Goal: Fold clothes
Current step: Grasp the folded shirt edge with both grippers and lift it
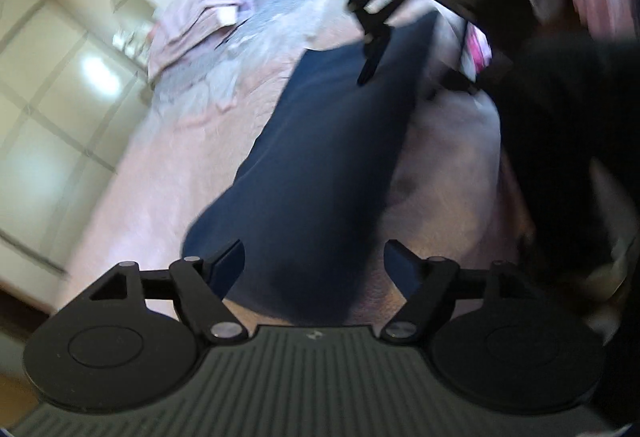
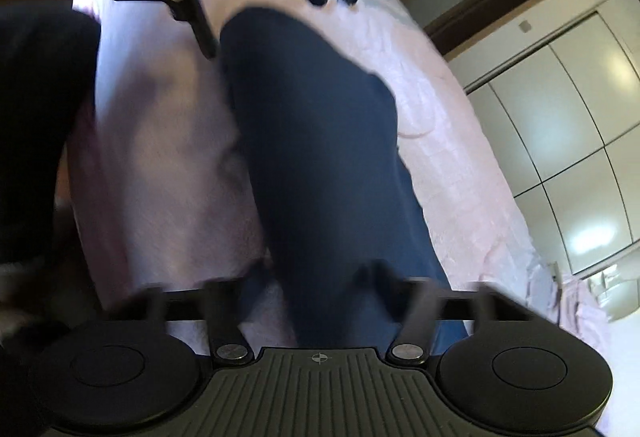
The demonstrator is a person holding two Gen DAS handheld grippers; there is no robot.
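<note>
A long dark navy garment (image 1: 320, 165) lies stretched out on a pink bedspread (image 1: 160, 177). My left gripper (image 1: 314, 261) is open over one end of it, fingers apart on either side of the cloth. My right gripper (image 2: 308, 285) is open over the other end of the same garment (image 2: 320, 141), its fingers blurred. Each gripper shows at the far end in the other's view: the right one in the left wrist view (image 1: 376, 37), the left one in the right wrist view (image 2: 256, 9).
A heap of pink, grey and blue clothes (image 1: 224, 21) lies further along the bed. White wardrobe doors (image 2: 568, 141) stand beside the bed. The person's dark clothing (image 1: 560, 141) fills one side. A brown door (image 2: 480, 9) is beyond the bed.
</note>
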